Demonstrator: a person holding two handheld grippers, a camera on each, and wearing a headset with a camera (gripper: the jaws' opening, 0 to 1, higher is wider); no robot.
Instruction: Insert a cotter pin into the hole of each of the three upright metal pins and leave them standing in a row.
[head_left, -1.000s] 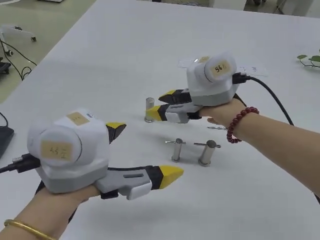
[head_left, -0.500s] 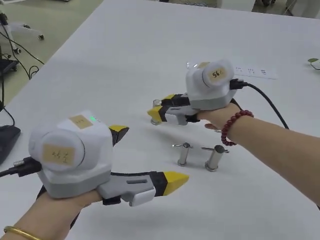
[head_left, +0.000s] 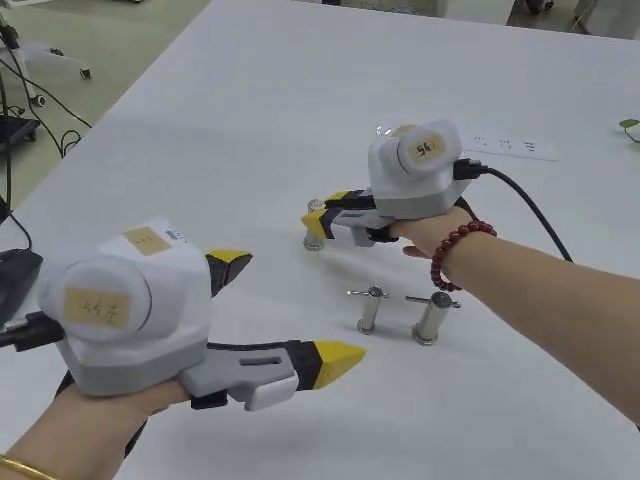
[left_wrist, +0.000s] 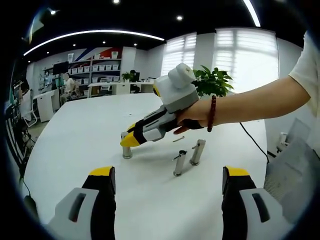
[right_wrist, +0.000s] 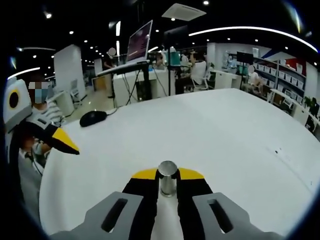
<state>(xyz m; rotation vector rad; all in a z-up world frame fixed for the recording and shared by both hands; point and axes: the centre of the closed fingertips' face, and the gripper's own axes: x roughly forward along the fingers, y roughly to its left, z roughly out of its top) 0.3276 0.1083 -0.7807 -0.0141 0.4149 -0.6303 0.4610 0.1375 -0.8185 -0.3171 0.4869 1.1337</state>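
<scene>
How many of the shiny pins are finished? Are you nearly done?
Two look done: the first finished pin and the second finished pin stand upright with a cotter pin through each top. In hand: the right gripper is shut on the third pin, which looks bare. Left: fit its cotter pin, and stand it in the row. The left gripper is open.

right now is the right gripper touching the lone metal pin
Touching. In the right gripper view the right gripper has both jaws pressed against the sides of the metal pin, no gap.
</scene>
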